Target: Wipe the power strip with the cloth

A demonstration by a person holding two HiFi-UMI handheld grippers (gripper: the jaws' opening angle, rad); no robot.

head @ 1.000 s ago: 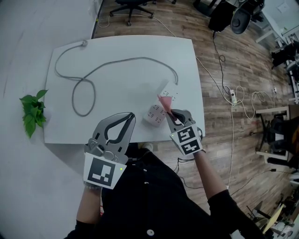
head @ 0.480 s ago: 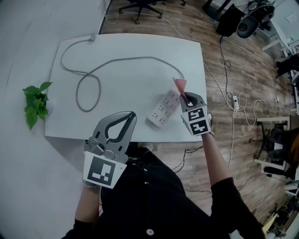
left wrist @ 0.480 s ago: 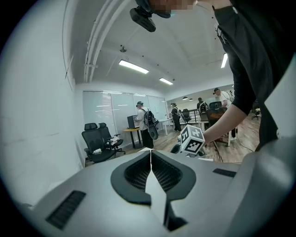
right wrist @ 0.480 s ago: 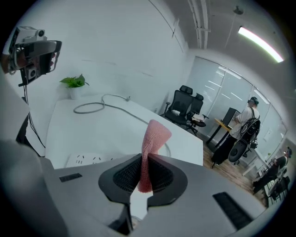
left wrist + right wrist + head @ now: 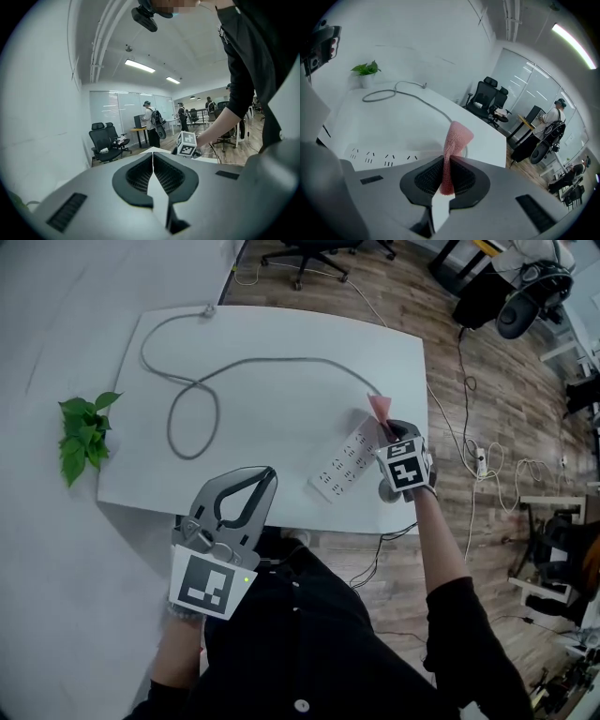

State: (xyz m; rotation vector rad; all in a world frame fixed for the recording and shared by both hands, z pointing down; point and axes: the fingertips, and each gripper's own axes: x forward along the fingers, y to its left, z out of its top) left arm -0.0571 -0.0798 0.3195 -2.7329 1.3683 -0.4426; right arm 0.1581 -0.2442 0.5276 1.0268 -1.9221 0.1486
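A white power strip (image 5: pixel 345 465) lies aslant near the right front corner of the white table (image 5: pixel 281 399); its sockets (image 5: pixel 370 157) show low in the right gripper view. Its grey cable (image 5: pixel 192 395) loops back across the table to the far left corner. My right gripper (image 5: pixel 388 430) is shut on a pink cloth (image 5: pixel 379 407), which sticks up from the jaws (image 5: pixel 454 136) just past the strip's far end. My left gripper (image 5: pixel 261 474) is shut with nothing in it, held at the table's front edge, left of the strip.
A small green plant (image 5: pixel 82 435) stands on the floor left of the table. Office chairs (image 5: pixel 300 253) stand beyond the far edge. Loose cables (image 5: pixel 478 456) lie on the wooden floor to the right.
My right gripper has carried the pink cloth from over the strip's near half up and right, past its far end. The left gripper has barely moved.
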